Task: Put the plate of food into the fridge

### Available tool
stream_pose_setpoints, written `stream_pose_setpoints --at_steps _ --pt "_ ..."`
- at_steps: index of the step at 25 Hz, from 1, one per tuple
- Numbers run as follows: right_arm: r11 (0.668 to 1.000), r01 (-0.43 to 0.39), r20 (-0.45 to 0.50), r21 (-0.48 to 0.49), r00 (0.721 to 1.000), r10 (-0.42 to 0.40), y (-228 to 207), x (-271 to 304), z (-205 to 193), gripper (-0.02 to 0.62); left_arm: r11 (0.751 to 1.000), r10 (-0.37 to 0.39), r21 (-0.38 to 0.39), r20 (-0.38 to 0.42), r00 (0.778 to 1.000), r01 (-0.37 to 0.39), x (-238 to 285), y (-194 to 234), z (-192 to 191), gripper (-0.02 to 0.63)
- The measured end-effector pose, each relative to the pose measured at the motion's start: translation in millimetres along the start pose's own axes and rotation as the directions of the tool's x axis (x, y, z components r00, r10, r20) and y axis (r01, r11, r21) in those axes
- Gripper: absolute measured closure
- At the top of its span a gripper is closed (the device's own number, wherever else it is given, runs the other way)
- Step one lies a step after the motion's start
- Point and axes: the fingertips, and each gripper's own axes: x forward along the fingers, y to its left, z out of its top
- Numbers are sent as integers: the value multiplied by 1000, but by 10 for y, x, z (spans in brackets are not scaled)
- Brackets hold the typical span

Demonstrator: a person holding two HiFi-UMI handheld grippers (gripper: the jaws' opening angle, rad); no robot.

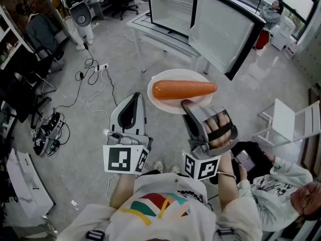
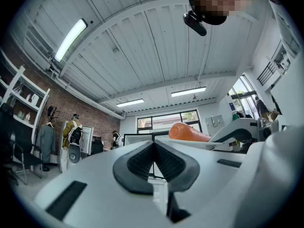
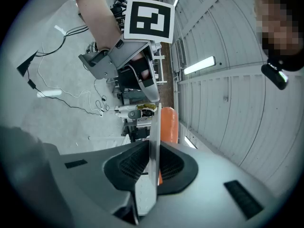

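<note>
My left claw is clenched on nothing, in the air just beside the left edge of the white plate, which my right claw grasps by its near edge, the long orange food lying across its middle, the fridge farther ahead.

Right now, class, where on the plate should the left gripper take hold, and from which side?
Its bare left rim, coming in from the left. The plate is thin and level, the carrot fills its middle, and the right gripper clamps the near rim. Open the left gripper first.
</note>
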Motion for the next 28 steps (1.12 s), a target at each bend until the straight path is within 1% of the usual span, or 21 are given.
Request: stream_pose_setpoints --at_steps 6,11,21,28 --pt "1000 -12 -3 -10 1000 12 29 74 94 554 1000 13 -5 0 1000 -13 -43 184 -3 600" --pt "1000 -4 11 -23 1000 5 23 133 135 554 1000 20 2 1 1000 -20 -26 238 -12 600" --pt "1000 1 1 -4 1000 -1 6 273 112 554 1000 5 15 10 1000 -5 106 318 5 600" --pt "1000 -12 10 -1 1000 12 23 320 206 554 1000 -12 9 10 1000 12 110 373 -21 600"
